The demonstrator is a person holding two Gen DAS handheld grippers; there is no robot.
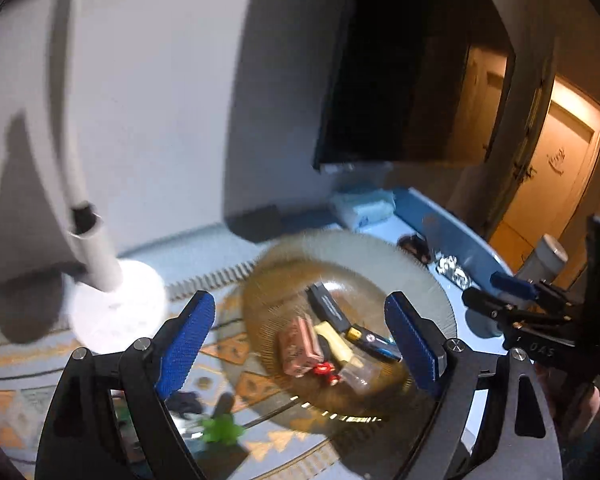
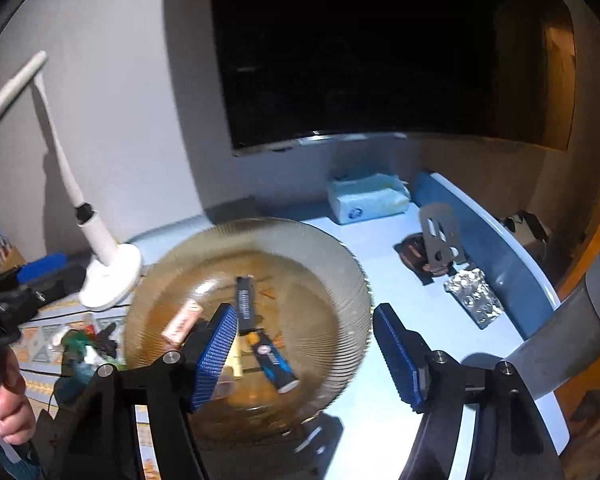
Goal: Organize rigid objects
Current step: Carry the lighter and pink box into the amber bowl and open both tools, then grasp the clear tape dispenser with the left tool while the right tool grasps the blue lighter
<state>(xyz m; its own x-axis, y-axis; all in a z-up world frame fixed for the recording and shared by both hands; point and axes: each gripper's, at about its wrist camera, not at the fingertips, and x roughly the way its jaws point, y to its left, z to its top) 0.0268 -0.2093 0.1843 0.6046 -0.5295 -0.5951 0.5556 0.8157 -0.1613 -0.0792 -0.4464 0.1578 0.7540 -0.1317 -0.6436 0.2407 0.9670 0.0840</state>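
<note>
Both grippers share one build: the left gripper (image 1: 300,336) and the right gripper (image 2: 304,350) carry blue, finely ribbed pads on black angular arms, with silver screws behind the pads. Pale digits behind the right gripper's jaw, perhaps "045".

The round amber glass plate (image 2: 340,280) is showing a finely ribbed, glossy rim. The pale blue desk (image 2: 384,240) is looking smooth and matt. The crumpled silver foil packet (image 2: 474,296) is glinting, and the blue gripper fingers (image 1: 188,336) are looking rubbery and knurled.
</note>
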